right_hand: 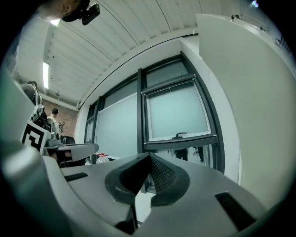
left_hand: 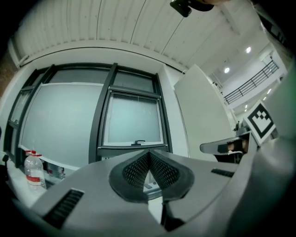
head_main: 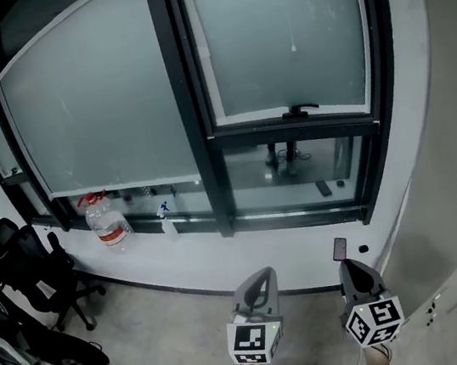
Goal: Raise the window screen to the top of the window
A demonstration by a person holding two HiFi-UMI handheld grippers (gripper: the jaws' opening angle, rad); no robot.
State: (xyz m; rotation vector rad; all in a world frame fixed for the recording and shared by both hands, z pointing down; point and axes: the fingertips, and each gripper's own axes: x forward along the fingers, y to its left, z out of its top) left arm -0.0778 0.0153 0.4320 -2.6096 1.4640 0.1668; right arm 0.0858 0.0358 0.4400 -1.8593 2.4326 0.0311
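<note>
Well beyond left gripper [head_main: 263,274] and right gripper [head_main: 346,264], fingers closed, empty, hangs the window screen [head_main: 279,40].

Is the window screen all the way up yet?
Not yet. Nothing looks done: the window screen hangs low, its handle far below the top. In hand: nothing; the left gripper and right gripper are shut, empty, nowhere near it. Left: probably grab the handle and lift.
</note>
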